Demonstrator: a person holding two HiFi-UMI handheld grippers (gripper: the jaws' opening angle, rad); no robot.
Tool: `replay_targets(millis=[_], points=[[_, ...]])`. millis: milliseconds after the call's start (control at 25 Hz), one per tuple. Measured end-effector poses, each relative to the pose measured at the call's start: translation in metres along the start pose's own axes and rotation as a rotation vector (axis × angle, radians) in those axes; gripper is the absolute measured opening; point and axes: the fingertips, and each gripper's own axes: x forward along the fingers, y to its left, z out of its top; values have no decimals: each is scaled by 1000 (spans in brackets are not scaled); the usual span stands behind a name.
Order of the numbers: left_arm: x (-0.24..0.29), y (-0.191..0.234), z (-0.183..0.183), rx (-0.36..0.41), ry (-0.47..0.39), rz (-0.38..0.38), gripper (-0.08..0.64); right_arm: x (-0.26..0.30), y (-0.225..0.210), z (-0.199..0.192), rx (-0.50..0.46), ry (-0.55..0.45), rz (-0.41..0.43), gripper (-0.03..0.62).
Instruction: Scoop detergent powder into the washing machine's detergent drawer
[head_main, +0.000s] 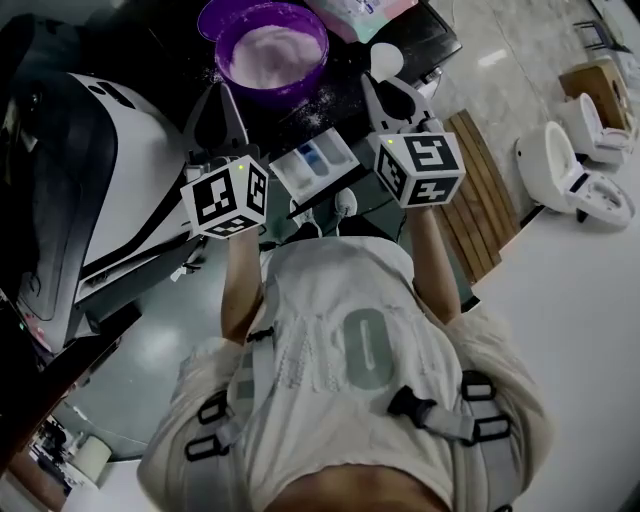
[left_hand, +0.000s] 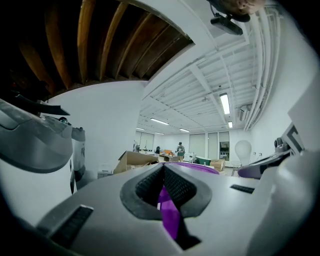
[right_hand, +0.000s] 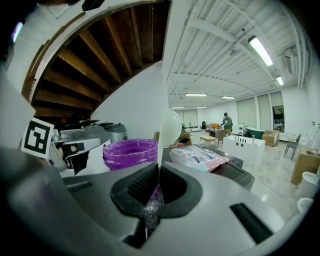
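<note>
A purple tub (head_main: 270, 50) holding white powder stands on the dark top behind the washing machine (head_main: 95, 170). Below it the white detergent drawer (head_main: 315, 165) is pulled open and shows blue compartments. My right gripper (head_main: 385, 95) is shut on the thin handle of a white spoon (head_main: 385, 60), which stands upright (right_hand: 172, 127) just right of the tub (right_hand: 130, 152). My left gripper (head_main: 222, 100) is shut close to the tub's near left edge. Its pads (left_hand: 150, 185) meet, and purple shows through the gap below them. Spilled powder speckles the dark top.
A pink detergent bag (right_hand: 200, 159) lies right of the tub. Right of the machine are a wooden slatted board (head_main: 480, 190) and white toilets (head_main: 575, 170). Boxes, tables and a distant person fill the far room.
</note>
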Motion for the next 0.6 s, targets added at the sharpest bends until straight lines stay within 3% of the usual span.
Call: replay_targets(millis=[600], points=[[3, -2, 16, 11, -31, -2, 20, 8, 10, 17, -21, -23, 38, 8]])
